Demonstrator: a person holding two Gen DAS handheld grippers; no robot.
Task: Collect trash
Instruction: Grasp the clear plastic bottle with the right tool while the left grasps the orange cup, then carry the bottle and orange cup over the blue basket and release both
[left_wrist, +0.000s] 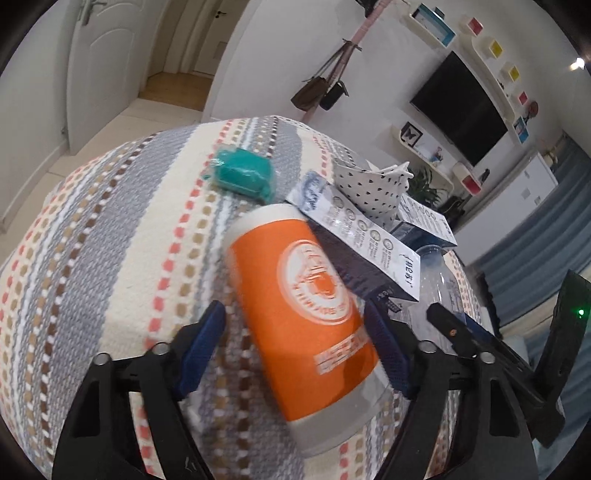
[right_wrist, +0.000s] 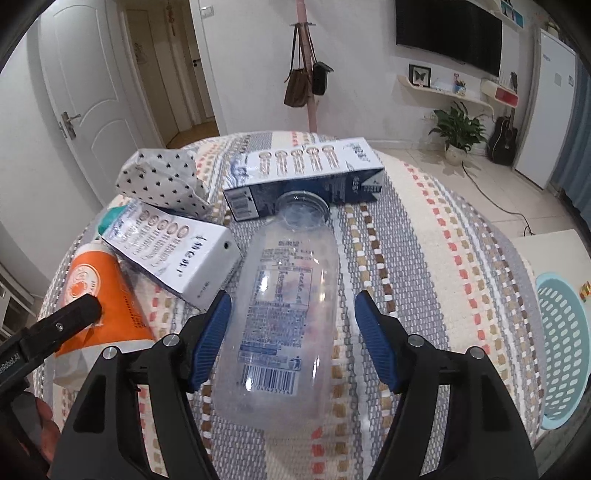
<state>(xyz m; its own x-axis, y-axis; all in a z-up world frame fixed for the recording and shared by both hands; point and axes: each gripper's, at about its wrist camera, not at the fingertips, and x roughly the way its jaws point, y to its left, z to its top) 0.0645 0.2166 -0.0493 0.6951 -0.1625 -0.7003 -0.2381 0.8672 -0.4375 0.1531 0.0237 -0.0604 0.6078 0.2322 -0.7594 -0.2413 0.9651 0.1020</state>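
Two handheld grippers are working over a table draped in a coarse woven cloth (right_wrist: 424, 236), striped in cream and grey with dotted rows of coral, tan and brown.

The left gripper (left_wrist: 295, 332) is straddling an orange paper cup (left_wrist: 303, 306) lying on its side, white-rimmed and printed with a round white emblem; the lettering below it is too blurred to read. The blue ribbed pads are standing wide on either side of the cup, the right pad close against it, the left clear, so no grip is showing.

The right gripper (right_wrist: 291, 336) is framing a clear plastic bottle (right_wrist: 284, 306), capless, lying with its mouth pointing away. Its transparent label is carrying fine blue print and a barcode, none of it legible. The jaws are standing open, both pads apart from the bottle's sides.

Further back, two blue-and-white cartons (right_wrist: 303, 177) are lying flat, each showing a row of round medal marks; the nearer one (right_wrist: 177, 254) is resting partly over the cup. A crumpled white paper bag (right_wrist: 162, 181) with dark dots is sitting behind them, and a teal wrapped packet (left_wrist: 243, 173) is lying at the far left, mostly hidden in the right wrist view.

A pale blue perforated basket (right_wrist: 561, 350) is standing off the table's right edge, cut off by the frame.
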